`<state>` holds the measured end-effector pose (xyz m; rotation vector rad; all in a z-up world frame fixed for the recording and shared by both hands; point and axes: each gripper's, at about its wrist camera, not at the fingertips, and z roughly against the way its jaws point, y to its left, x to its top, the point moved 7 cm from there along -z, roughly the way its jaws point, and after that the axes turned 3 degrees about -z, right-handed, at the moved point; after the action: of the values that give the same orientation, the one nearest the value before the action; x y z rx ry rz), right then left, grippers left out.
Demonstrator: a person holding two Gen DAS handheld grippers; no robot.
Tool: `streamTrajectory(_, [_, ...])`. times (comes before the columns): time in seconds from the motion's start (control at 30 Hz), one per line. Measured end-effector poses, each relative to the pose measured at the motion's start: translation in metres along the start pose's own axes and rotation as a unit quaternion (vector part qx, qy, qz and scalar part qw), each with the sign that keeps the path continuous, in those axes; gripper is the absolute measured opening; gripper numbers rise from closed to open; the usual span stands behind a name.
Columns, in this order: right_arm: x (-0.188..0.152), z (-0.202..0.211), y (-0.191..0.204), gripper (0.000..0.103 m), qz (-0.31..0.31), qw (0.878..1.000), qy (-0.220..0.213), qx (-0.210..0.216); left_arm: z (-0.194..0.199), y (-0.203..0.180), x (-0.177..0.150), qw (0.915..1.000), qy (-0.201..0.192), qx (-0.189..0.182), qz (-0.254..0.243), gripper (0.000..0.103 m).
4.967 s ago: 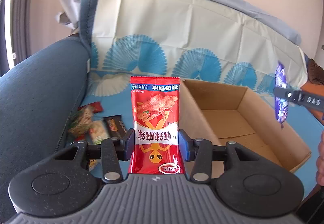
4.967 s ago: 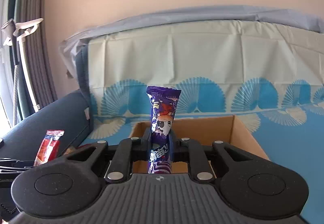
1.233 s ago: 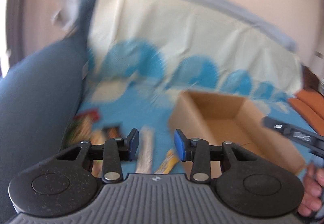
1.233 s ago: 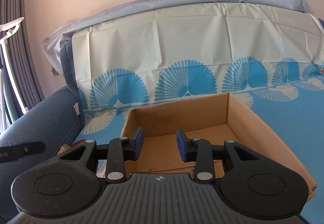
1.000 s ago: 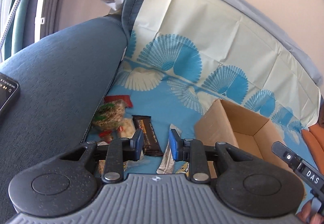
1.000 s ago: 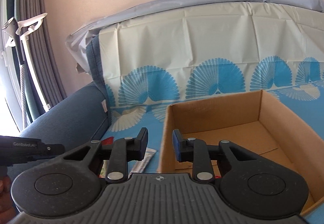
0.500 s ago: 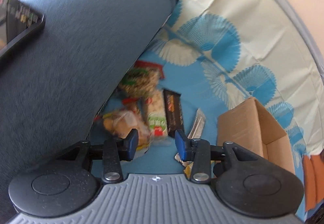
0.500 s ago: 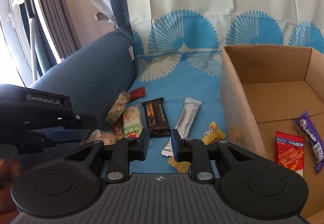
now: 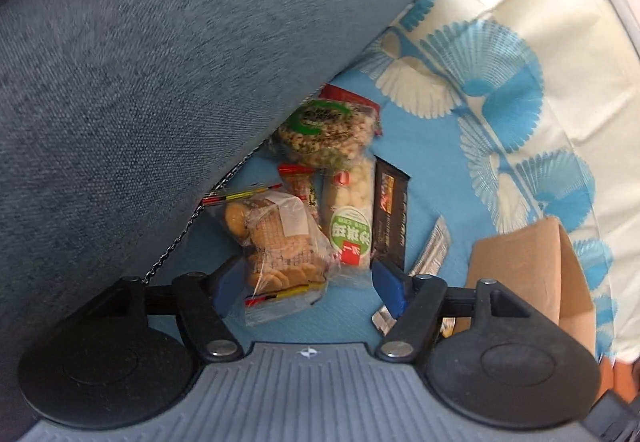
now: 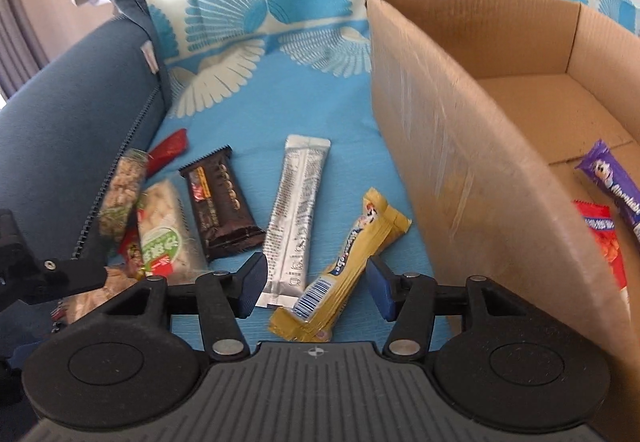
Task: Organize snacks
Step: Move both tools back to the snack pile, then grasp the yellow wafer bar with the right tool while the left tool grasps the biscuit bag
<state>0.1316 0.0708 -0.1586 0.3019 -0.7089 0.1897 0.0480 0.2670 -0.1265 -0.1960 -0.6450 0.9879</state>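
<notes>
Two snack packets, a red crinkled bag (image 10: 600, 242) and a purple foil tube (image 10: 618, 186), are now seen lying on the floor of the brown cardboard box (image 10: 460, 146), near its front wall. Five seconds ago each was clamped upright in a gripper; both have since been dropped in, so one round of sorting is judged done.

The left gripper (image 9: 308, 284) has just been opened wide and is lowered over the clear bag of brown biscuits (image 9: 276, 242), which is framed between the jaws without being pressed, close to the blue sofa armrest (image 9: 160, 62). The right gripper (image 10: 314, 292) has likewise been opened, about halfway, and is held empty above the yellow wrapped bar (image 10: 344, 266) and the silver stick sachet (image 10: 298, 214) on the blue seat cover (image 10: 320, 102), just beside the box's left wall. A second later than the level view over the box, both cameras are tilted down at the loose pile, so another pair of pickups seems prepared.
</notes>
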Motion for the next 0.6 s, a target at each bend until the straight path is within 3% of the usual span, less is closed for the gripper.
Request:
streamTrajectory(0.2, [-0.002,-0.016,-0.008,0.051,-0.036,0.999,0.024,0.0,-0.015,0.008,0.006,0.9989,0.003,0.001,0.046,0.074])
streamTrajectory(0.27, [-0.003,-0.019,-0.009,0.022,-0.035,0.999,0.029,0.006,-0.019,0.009,0.007,0.9987,0.005,0.004,0.05,0.073])
streamTrajectory(0.33, [-0.004,-0.017,-0.007,0.016,-0.027,0.999,0.025,0.01,-0.023,0.009,0.008,0.9988,0.008,0.006,0.048,0.071])
streamTrajectory(0.4, [-0.004,-0.015,-0.006,0.014,-0.02,0.999,0.025,0.017,-0.024,0.01,0.008,0.9991,0.012,0.012,0.039,0.06])
streamTrajectory(0.6, [-0.008,0.0,-0.002,0.012,0.009,0.998,0.031,0.05,-0.021,0.003,0.004,0.9993,0.027,0.013,-0.02,0.051])
